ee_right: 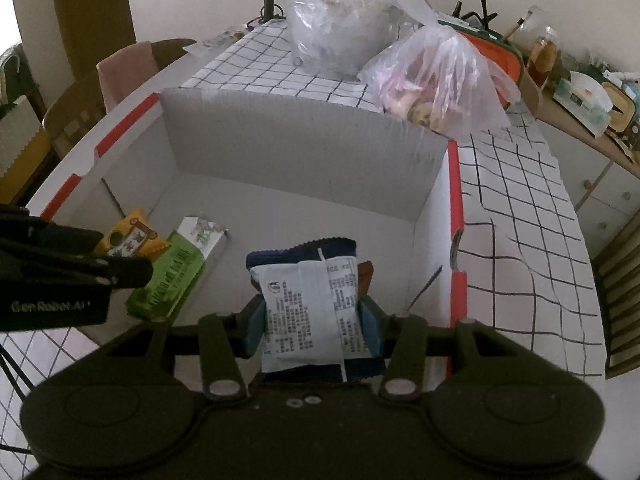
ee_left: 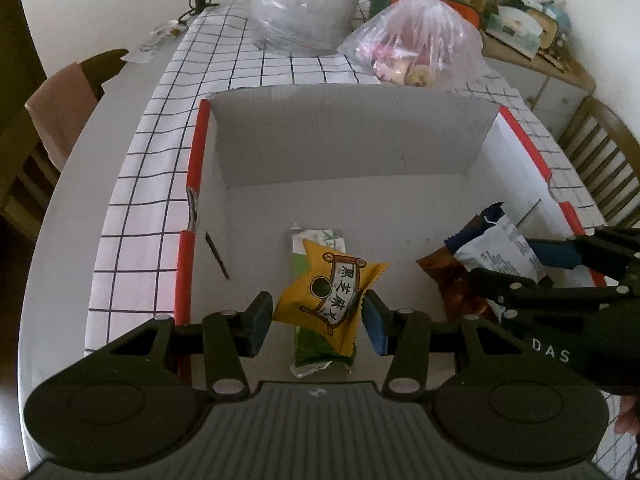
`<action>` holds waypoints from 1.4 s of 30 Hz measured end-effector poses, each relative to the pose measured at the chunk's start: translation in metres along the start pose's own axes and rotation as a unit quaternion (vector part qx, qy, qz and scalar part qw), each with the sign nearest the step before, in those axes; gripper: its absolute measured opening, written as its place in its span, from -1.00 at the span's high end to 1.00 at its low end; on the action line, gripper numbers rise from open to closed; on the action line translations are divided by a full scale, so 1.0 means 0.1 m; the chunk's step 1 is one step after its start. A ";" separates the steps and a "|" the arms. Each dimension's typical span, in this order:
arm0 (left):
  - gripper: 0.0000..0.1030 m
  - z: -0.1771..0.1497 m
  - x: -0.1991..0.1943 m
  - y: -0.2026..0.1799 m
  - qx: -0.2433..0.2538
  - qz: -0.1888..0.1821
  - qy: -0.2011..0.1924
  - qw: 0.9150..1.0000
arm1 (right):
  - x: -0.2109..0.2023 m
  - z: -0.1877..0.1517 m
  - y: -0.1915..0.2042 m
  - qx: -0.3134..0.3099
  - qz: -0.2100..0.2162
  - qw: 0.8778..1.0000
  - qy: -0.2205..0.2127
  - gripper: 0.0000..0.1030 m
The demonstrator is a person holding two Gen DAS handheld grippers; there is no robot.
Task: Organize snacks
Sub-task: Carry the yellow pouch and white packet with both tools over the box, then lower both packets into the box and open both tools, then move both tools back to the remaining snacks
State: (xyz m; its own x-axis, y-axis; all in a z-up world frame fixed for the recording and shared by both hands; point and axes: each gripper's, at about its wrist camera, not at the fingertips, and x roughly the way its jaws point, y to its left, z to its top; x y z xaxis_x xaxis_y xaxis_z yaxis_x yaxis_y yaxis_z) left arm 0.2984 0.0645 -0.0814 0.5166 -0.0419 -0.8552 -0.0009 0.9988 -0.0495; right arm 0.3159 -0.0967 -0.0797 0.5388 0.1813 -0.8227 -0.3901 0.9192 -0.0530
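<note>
A white cardboard box with red-edged flaps (ee_left: 344, 144) (ee_right: 296, 140) stands open on the checked tablecloth. My left gripper (ee_left: 318, 316) is shut on a yellow snack packet (ee_left: 332, 292), held over a green packet (ee_left: 316, 344) lying on the box floor. My right gripper (ee_right: 310, 320) is shut on a white-and-navy snack packet (ee_right: 308, 304), held inside the box at the right side. A brown packet (ee_left: 452, 280) lies under it. The right gripper shows in the left wrist view (ee_left: 560, 264); the left gripper shows in the right wrist view (ee_right: 120, 264).
Two clear plastic bags of snacks (ee_left: 416, 40) (ee_left: 304, 4) sit on the tablecloth (ee_left: 248, 64) behind the box. A cluttered sideboard (ee_left: 532, 36) is at the far right. Wooden chairs (ee_left: 600, 160) (ee_left: 60, 104) stand beside the table.
</note>
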 end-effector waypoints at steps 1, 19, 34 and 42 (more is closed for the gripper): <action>0.07 0.01 0.01 -0.01 0.002 0.004 0.001 1.000 | 0.01 -0.01 0.00 0.001 0.000 1.000 0.002 0.07; -0.18 -0.06 -0.30 -0.05 -0.011 0.012 -0.023 1.000 | -0.34 -0.10 -0.11 0.015 0.015 0.999 -0.024 -0.24; -0.32 -0.24 -1.08 -0.21 -0.016 0.012 -0.086 0.996 | -1.08 -0.21 -0.20 0.021 0.058 0.995 -0.081 -0.63; -0.45 -0.42 -1.43 -0.34 -0.023 0.008 -0.118 0.993 | -1.39 -0.36 -0.23 0.016 0.081 0.991 -0.105 -0.77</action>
State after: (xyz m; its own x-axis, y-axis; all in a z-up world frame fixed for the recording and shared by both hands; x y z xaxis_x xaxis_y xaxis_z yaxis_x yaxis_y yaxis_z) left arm 0.1887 0.0354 0.0215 0.7021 -0.0133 -0.7120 -0.0477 0.9967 -0.0657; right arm 0.2233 -0.1556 0.0159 0.6157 0.3931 -0.6830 -0.4620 0.8822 0.0913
